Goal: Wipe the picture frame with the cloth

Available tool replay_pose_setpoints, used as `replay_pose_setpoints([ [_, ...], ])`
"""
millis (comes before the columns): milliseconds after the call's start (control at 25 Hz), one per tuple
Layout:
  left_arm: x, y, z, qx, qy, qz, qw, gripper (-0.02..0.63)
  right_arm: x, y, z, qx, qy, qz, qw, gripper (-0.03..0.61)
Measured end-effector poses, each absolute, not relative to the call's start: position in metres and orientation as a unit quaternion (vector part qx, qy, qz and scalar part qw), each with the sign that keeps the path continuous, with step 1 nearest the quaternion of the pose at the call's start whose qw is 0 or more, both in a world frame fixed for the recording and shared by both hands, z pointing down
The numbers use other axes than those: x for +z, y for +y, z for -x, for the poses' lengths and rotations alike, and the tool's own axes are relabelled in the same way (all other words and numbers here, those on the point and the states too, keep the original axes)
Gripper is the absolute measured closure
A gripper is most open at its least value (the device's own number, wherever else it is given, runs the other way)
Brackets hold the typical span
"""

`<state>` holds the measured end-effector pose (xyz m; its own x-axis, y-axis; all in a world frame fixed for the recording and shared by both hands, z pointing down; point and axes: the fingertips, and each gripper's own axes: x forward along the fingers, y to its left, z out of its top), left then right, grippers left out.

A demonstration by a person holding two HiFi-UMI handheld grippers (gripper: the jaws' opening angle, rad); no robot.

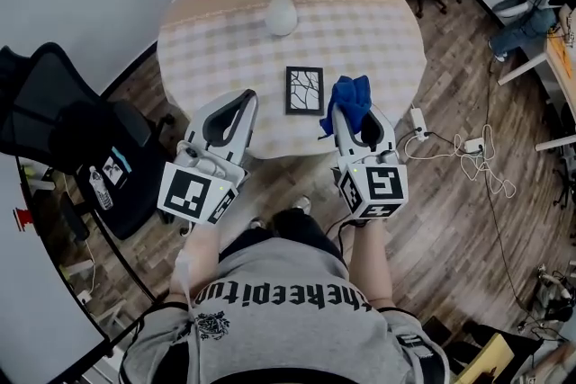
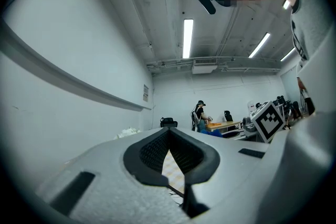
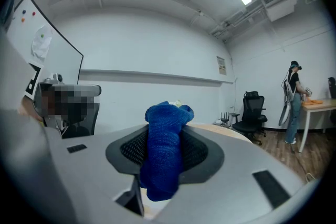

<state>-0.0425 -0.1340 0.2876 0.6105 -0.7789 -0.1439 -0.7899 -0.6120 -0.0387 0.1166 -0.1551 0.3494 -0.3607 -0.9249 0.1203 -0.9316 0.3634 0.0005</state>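
The left gripper (image 1: pixel 232 117) hangs over the near left edge of the round table (image 1: pixel 378 31), its jaws closed tip to tip with nothing between them. The picture frame (image 1: pixel 304 90) lies flat near the table's near edge, between the two grippers. A vase of white flowers (image 1: pixel 282 9) stands toward the far edge. The right gripper (image 1: pixel 360 129) is clamped on the blue cloth (image 1: pixel 353 99), just beside the frame's right side.
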Motion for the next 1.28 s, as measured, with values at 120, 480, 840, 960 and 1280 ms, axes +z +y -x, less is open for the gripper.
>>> replay_pose_setpoints([
  [120, 0.285, -0.122, 0.05, 0.059, 0.428, 0.9, 0.051, 0.597, 0.342, -0.141, -0.111, 0.027, -0.818, -0.573, 0.045, 0.43],
  [480, 0.282, -0.08, 0.067, 0.071, 0.398, 0.913, 0.052, 0.598, 0.327, -0.086, -0.098, 0.01, -0.798, -0.602, 0.035, 0.43],
  [840, 0.281, -0.042, 0.075, 0.082, 0.374, 0.922, 0.056, 0.597, 0.321, -0.037, -0.088, -0.002, -0.785, -0.619, 0.025, 0.428],
  [960, 0.28, -0.032, 0.076, 0.084, 0.365, 0.926, 0.056, 0.597, 0.32, -0.022, -0.085, -0.003, -0.781, -0.624, 0.022, 0.428],
  [1280, 0.282, -0.011, 0.081, 0.084, 0.353, 0.93, 0.056, 0.598, 0.322, 0.005, -0.076, -0.01, -0.776, -0.63, 0.022, 0.428],
])
